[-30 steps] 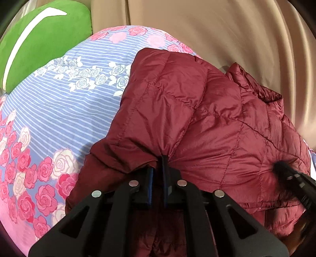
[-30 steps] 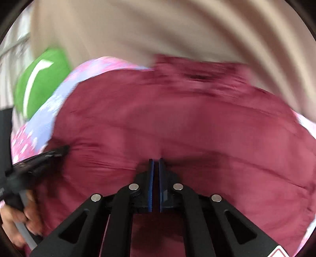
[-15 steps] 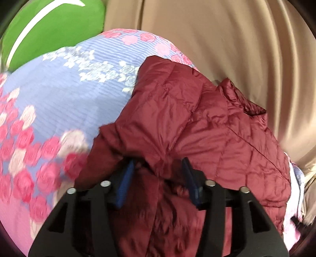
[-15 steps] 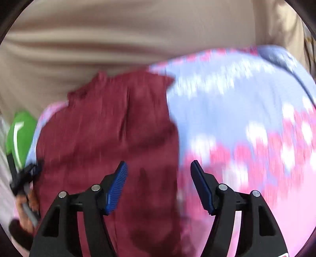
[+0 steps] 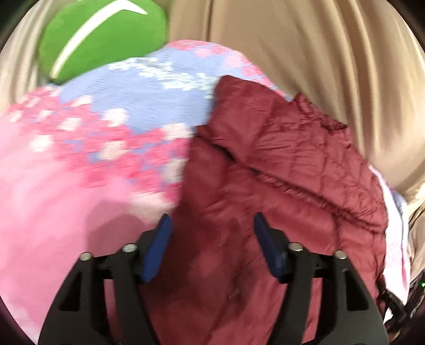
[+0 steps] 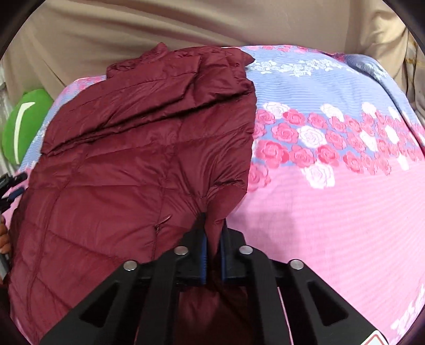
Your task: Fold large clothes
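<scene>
- Beige curtain point(image 6: 186, 24) backs a bed under a floral bedsheet point(image 6: 332, 212), pink toward the cameras, blue-striped toward 12 o'clock.
- Green cushion point(image 5: 101, 37) lies at 11 o'clock in the left view, at the sheet's far edge, apart from the garment.
- Maroon quilted down jacket point(image 6: 127, 159) lies on the sheet, doubled over itself, collar toward the curtain; it fills the left half of the right view and the right half of the left view.
- Left gripper point(image 5: 209, 241): fingers spread wide, nothing between them, hovering over the jacket's near edge at 6 o'clock. Judged free to reposition for a fresh hold.
- Right gripper point(image 6: 212, 233): fingers closed on a bunched fold at the jacket's near right corner, the cloth puckering toward the pinch. Judged to anchor or draw that corner for the next fold.
- Change: one second ago the left fingers were pinched on the fabric; they are now released. Half a second ago the right fingers stood open; they now clamp the corner.
</scene>
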